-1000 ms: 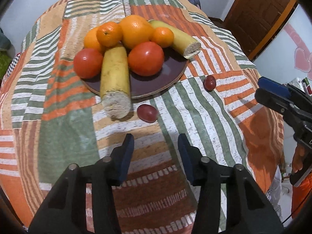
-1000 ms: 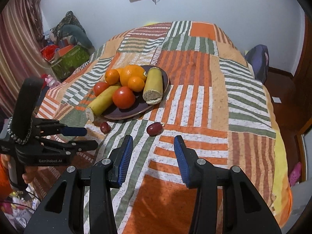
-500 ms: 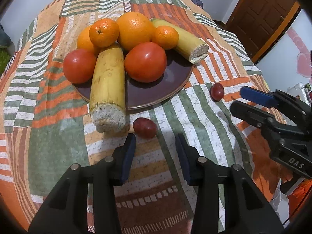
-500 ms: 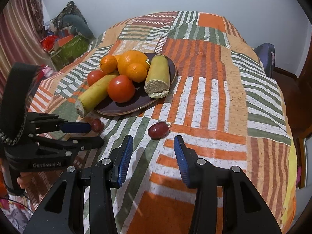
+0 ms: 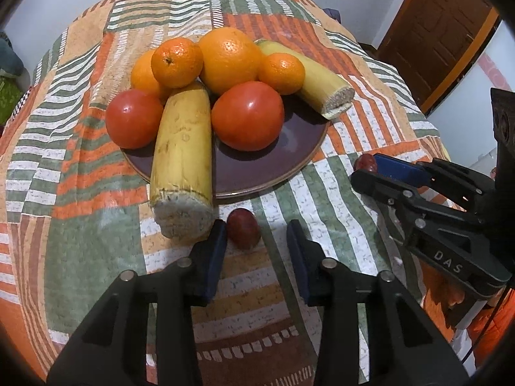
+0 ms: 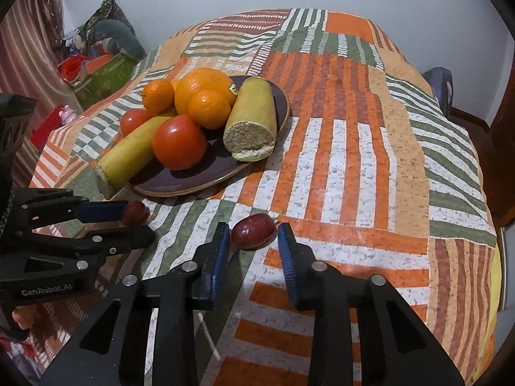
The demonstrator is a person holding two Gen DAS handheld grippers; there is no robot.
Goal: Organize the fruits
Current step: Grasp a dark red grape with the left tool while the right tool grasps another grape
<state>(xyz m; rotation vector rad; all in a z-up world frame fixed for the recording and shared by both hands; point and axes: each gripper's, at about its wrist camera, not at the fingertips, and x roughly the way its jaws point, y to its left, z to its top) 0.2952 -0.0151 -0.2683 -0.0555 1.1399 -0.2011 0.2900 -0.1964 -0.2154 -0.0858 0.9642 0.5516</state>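
My left gripper (image 5: 256,236) is closing; the small red fruit (image 5: 243,228) lies between its jaws, touching the left pad only, not yet pinched. My right gripper (image 6: 254,234) frames the second red fruit (image 6: 254,231), its jaws drawn in to the skin on both sides, so I judge it grasped. Both fruits lie on the bedspread (image 6: 354,160) near the bed's front edge, just short of the plate (image 5: 289,164). They look light, smooth, round and easily bruised: I'd squeeze gently across the widest middle. Both my hands tilt steeply downward. Beyond, tomatoes (image 5: 248,115), oranges (image 5: 230,59) and two cut yellow fruits crowd the plate.
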